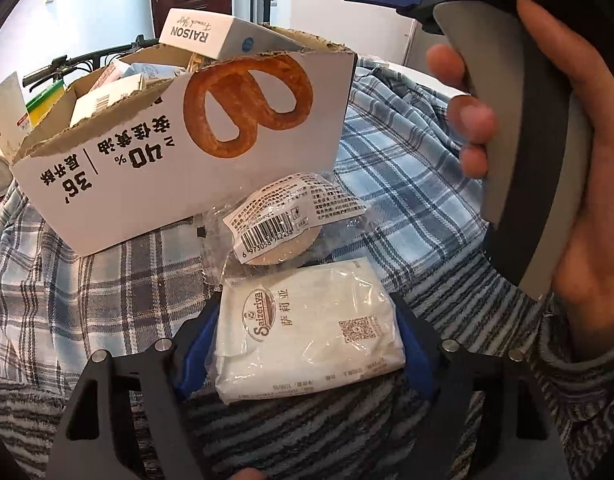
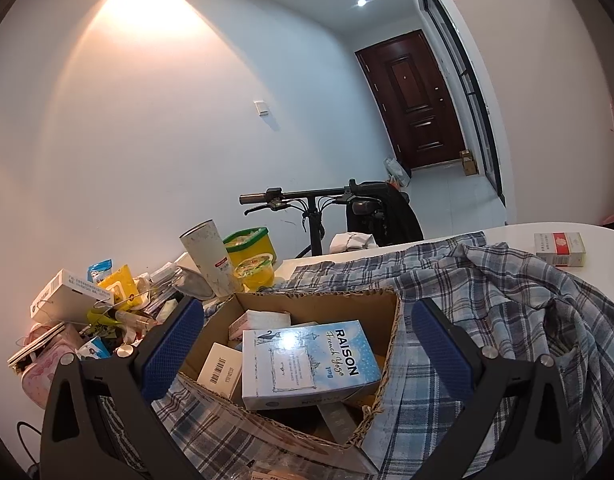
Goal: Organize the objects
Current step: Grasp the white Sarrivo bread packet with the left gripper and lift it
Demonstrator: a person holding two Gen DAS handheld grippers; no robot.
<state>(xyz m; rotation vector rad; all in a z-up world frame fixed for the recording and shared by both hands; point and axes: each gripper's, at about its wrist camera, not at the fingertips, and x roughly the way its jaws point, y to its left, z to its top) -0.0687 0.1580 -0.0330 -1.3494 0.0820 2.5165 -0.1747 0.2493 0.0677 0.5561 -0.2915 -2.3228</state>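
The left gripper (image 1: 307, 340) straddles a white tissue pack (image 1: 307, 332) lying on the plaid cloth (image 1: 407, 168), its blue pads (image 1: 197, 356) right at the pack's two short sides; whether they already press it I cannot tell. Just beyond the pack lies a wrapped round biscuit (image 1: 283, 220), and behind that stands the torn cardboard box (image 1: 179, 140), already holding a blue carton (image 2: 311, 364) and other small packets. The box seems to be the collecting place, so the pack probably goes there next. The right gripper (image 2: 307, 344) hangs over the box with its jaws wide and nothing in them, likely waiting. A cluttered pile (image 2: 107, 300) sits to the left.
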